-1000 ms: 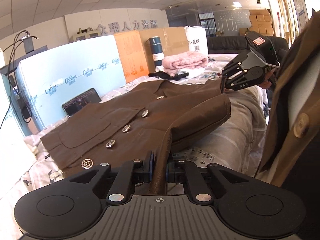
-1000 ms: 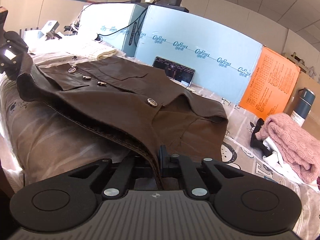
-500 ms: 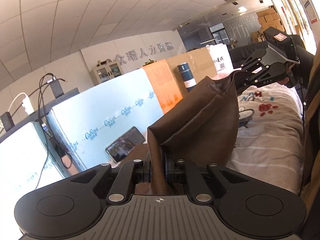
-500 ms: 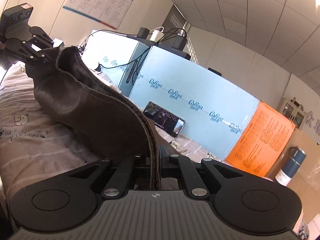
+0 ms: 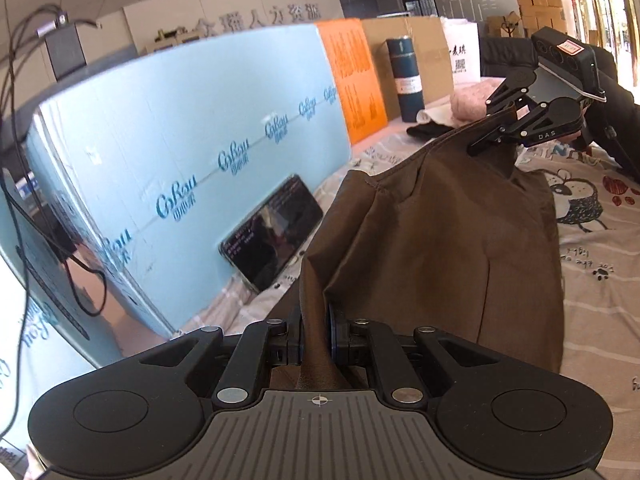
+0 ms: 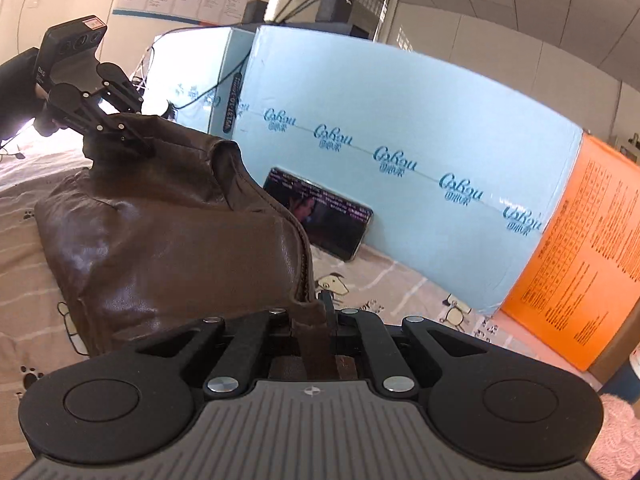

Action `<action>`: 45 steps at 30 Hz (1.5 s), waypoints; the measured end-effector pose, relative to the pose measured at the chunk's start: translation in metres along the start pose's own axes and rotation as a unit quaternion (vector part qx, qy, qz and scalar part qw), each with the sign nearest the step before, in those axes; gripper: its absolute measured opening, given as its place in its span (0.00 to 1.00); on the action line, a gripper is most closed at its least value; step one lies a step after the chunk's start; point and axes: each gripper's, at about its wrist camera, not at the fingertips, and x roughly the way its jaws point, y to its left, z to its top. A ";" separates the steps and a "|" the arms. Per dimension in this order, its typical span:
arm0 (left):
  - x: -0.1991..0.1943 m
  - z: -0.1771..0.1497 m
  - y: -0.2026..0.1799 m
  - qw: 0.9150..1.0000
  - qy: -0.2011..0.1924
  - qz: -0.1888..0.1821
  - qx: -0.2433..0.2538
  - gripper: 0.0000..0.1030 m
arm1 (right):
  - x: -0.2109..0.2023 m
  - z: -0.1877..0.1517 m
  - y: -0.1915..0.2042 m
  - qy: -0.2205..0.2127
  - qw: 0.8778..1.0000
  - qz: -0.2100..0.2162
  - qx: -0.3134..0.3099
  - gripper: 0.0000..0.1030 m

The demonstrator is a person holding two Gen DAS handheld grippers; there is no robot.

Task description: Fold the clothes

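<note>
**Jacket lifted off the bed and turned over**

One second earlier the brown jacket [image 5: 440, 240] lay flat, buttons up. Now both grippers carried it above the bed [image 5: 592, 280], back side showing. The left gripper [image 5: 316, 332] fingers pinched one edge; the right gripper [image 5: 492, 136], at 2 o'clock, pinched another. Probably the fold was halfway.

The jacket [image 5: 440, 248] is dark brown, with a leathery sheen in the right wrist view. Both grippers, left gripper [image 5: 316, 332] and right gripper [image 6: 316, 320], are matte black with silver rivets. The sheet [image 5: 600, 248] is pale beige-white, printed with cartoon animals, paw prints and faint stripes. The foam board [image 5: 192, 152] is light blue with darker blue script logos; the panel [image 5: 356, 80] beside it is bright orange with dark print. The flask [image 5: 405, 74] is dark teal with a pale label. The knit [image 5: 468, 98] is soft pink.
</note>
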 end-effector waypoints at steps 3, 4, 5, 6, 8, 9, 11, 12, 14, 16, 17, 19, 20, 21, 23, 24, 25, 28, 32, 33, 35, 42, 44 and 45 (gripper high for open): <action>0.029 -0.009 0.011 0.999 0.024 -0.017 -0.017 0.10 | 0.018 -0.016 -0.008 0.020 0.999 0.004 0.025 0.04; 0.035 -0.012 0.014 0.999 0.026 -0.020 -0.024 0.11 | 0.020 -0.019 -0.009 0.023 0.999 0.005 0.032 0.05; 0.038 -0.015 0.019 0.999 0.025 -0.026 -0.035 0.14 | 0.022 -0.023 -0.009 0.025 0.999 0.007 0.041 0.05; 0.040 -0.018 0.026 0.998 0.021 -0.038 -0.053 0.16 | 0.022 -0.025 -0.011 0.024 0.998 0.010 0.050 0.05; 0.040 -0.026 0.042 0.992 0.014 -0.075 -0.100 0.36 | 0.019 -0.030 -0.014 0.019 0.997 0.010 0.075 0.10; 0.038 -0.031 0.048 0.988 0.008 -0.091 -0.122 0.61 | 0.017 -0.032 -0.016 0.016 0.996 0.006 0.090 0.11; 0.032 -0.044 0.052 0.983 -0.010 -0.103 -0.151 0.76 | 0.011 -0.038 -0.020 0.008 0.992 -0.002 0.124 0.32; 0.029 -0.051 0.054 0.980 -0.019 -0.109 -0.166 0.76 | 0.009 -0.039 -0.022 0.004 0.990 -0.001 0.139 0.36; 0.023 -0.064 0.059 0.973 -0.036 -0.121 -0.195 0.76 | 0.003 -0.043 -0.025 -0.004 0.985 -0.006 0.170 0.39; 0.013 -0.076 0.055 0.967 -0.054 -0.115 -0.219 0.76 | -0.002 -0.045 -0.028 -0.008 0.980 -0.020 0.200 0.42; 0.007 -0.080 0.051 0.967 -0.060 -0.106 -0.226 0.76 | -0.004 -0.046 -0.029 -0.011 0.976 -0.026 0.215 0.45; -0.005 -0.083 0.038 0.969 -0.066 -0.079 -0.223 0.77 | -0.008 -0.049 -0.031 -0.011 0.967 -0.041 0.252 0.47; -0.010 -0.082 0.033 0.970 -0.067 -0.063 -0.224 0.78 | -0.010 -0.050 -0.030 -0.010 0.961 -0.051 0.272 0.49; -0.013 -0.081 0.029 0.969 -0.069 -0.052 -0.230 0.79 | -0.012 -0.051 -0.030 -0.008 0.955 -0.060 0.291 0.50; -0.016 -0.079 0.020 0.966 -0.072 -0.035 -0.245 0.79 | -0.016 -0.054 -0.026 -0.008 0.942 -0.076 0.328 0.53; -0.016 -0.077 0.016 0.965 -0.067 -0.014 -0.252 0.78 | -0.018 -0.055 -0.023 -0.009 0.936 -0.082 0.343 0.53; -0.015 -0.074 0.012 0.964 -0.062 0.006 -0.258 0.76 | -0.018 -0.056 -0.021 -0.012 0.932 -0.088 0.351 0.53; -0.009 -0.066 0.002 0.963 -0.034 0.079 -0.254 0.21 | -0.019 -0.057 -0.014 -0.017 0.924 -0.109 0.366 0.49; 0.000 -0.054 0.004 0.962 -0.036 0.112 -0.246 0.08 | -0.019 -0.061 -0.014 -0.023 0.919 -0.143 0.366 0.31; 0.002 -0.052 0.006 0.962 -0.038 0.117 -0.245 0.08 | -0.019 -0.063 -0.015 -0.026 0.919 -0.146 0.366 0.29; 0.006 -0.046 0.008 0.960 -0.043 0.128 -0.244 0.08 | -0.019 -0.064 -0.016 -0.031 0.917 -0.157 0.365 0.25; 0.019 -0.047 0.017 0.948 -0.027 0.164 -0.271 0.45 | -0.016 -0.069 -0.016 -0.018 0.910 -0.197 0.364 0.32; 0.011 -0.050 0.019 0.940 -0.034 0.178 -0.289 0.61 | -0.013 -0.071 -0.017 -0.010 0.906 -0.213 0.366 0.59; 0.006 -0.052 0.020 0.934 -0.041 0.181 -0.304 0.63 | -0.013 -0.072 -0.017 -0.008 0.904 -0.215 0.369 0.63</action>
